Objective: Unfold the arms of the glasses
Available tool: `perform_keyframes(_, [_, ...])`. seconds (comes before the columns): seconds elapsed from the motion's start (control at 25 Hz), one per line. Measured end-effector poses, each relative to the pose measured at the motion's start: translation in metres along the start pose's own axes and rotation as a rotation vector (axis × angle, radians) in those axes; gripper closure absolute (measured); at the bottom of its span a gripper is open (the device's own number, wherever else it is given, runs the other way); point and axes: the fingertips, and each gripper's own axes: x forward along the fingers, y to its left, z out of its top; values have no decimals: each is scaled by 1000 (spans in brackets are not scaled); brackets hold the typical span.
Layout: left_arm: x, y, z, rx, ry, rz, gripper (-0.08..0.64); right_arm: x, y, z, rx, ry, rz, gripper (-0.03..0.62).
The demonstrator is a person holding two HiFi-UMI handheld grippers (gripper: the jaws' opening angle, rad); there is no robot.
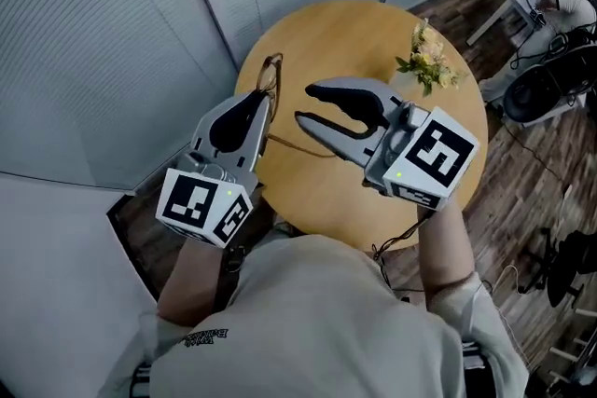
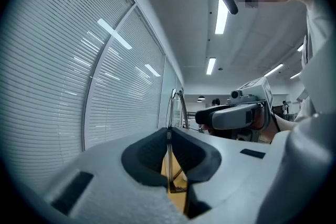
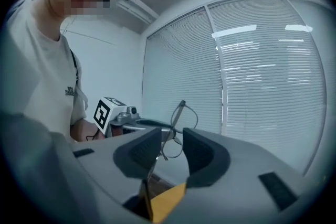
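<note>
As I watch from the head view, left to right:
Left tool [image 1: 264,98]: jaws nearly together, clamped on the glasses' wire rim.
Glasses [image 1: 271,75]: held over the round worktop's [image 1: 373,42] left edge.
Glasses arm [image 1: 297,147]: swung out rightward.
Right tool [image 1: 304,104]: jaws apart, arm beside one pad.

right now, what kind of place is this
Likely an office or meeting room: walls covered with slatted blinds, long ceiling strip lights, and a small round wooden table with flowers.
</note>
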Motion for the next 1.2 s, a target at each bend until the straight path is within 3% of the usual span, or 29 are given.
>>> perform_keyframes(0.24, [-3, -9, 5, -12, -19, -12, 520, 13, 10, -19, -73, 135, 76, 476])
perform_keyframes(0.52, [-7, -11, 4, -4, -16, -23, 520, 33, 27, -54, -69, 284, 153, 476])
perform_keyframes(0.92, [-3, -21, 7, 8, -5, -26, 518, 47, 36, -65, -73, 384, 193, 479])
perform_keyframes(1.04, [-4, -16, -1, 4, -2, -23, 518, 52, 35, -74, -75, 394, 190, 526])
perform_keyframes(1.2, [-6, -12, -11, -5, 3, -17, 518, 55, 37, -79, -56, 373, 193, 543])
